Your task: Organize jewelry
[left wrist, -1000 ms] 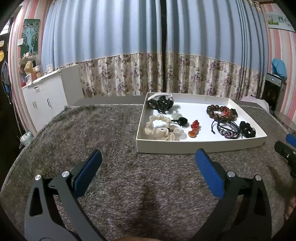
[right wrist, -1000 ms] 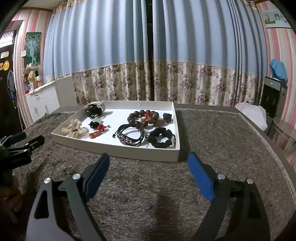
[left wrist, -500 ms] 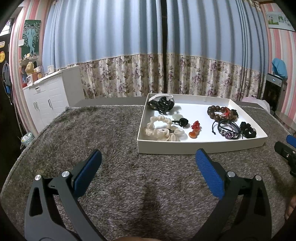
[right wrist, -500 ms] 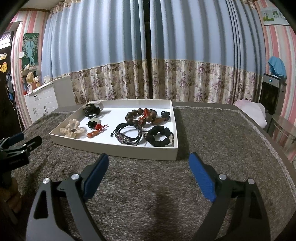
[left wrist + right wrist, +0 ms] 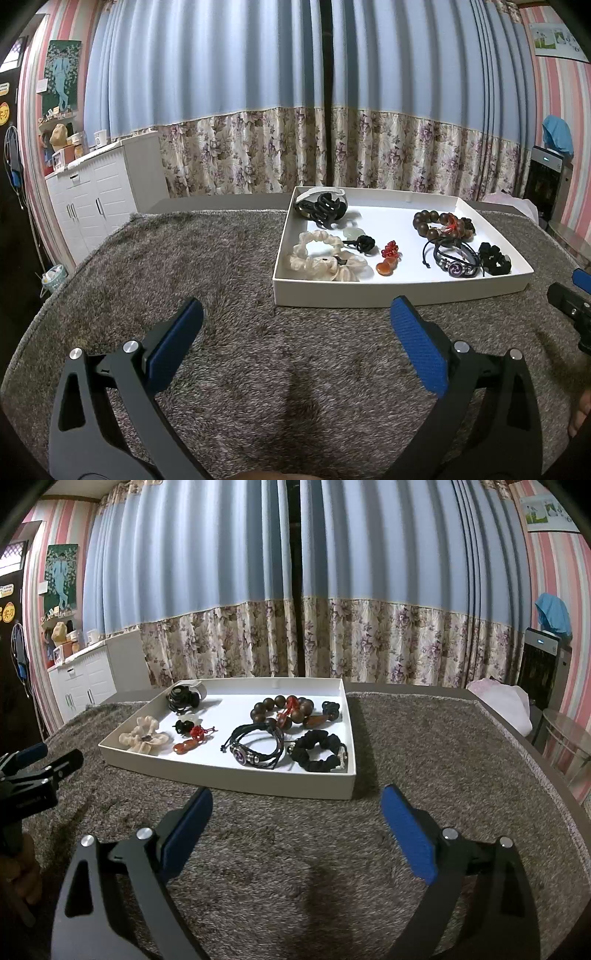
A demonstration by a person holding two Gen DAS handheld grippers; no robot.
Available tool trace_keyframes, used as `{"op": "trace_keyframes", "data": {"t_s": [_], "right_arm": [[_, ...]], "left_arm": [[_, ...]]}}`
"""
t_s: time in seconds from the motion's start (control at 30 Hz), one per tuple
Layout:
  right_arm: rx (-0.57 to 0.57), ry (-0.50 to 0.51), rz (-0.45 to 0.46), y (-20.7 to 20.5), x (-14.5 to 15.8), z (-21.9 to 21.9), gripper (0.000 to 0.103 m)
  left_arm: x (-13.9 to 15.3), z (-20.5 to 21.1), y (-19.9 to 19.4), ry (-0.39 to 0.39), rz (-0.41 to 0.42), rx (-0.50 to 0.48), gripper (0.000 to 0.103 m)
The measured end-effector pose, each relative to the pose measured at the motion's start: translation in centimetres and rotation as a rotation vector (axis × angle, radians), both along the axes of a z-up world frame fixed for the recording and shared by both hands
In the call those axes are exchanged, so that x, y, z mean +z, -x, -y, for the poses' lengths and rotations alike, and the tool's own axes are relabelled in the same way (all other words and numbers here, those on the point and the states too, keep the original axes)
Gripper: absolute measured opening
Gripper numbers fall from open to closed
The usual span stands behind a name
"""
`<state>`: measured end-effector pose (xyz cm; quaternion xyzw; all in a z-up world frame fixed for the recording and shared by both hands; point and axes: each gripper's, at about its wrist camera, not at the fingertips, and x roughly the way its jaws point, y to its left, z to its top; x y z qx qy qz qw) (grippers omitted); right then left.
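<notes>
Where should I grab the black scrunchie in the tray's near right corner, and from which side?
Take the black scrunchie across one band of its ring, on the arc facing the tray's middle, coming from above. It lies flat as an open loop, so one finger can drop into the hole. The tray's walls crowd its outer sides, so a level approach looks blocked. The open right tool seems nearer.

The right claw point(image 5: 576, 291) is cut off by the edge. The black clip point(image 5: 325, 208) hides part of a white band point(image 5: 321, 192).
</notes>
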<state>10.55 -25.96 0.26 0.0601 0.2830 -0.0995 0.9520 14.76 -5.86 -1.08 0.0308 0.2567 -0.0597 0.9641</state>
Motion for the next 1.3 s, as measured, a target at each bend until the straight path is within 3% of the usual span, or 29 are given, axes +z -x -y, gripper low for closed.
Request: {"op": "trace_keyframes", "data": {"t_s": [1.3], "right_arm": [[0.000, -0.001, 0.000, 0.03, 0.02, 0.00, 0.095]], "left_arm": [[0.04, 0.03, 0.02, -0.002, 0.000, 0.002, 0.100]]}}
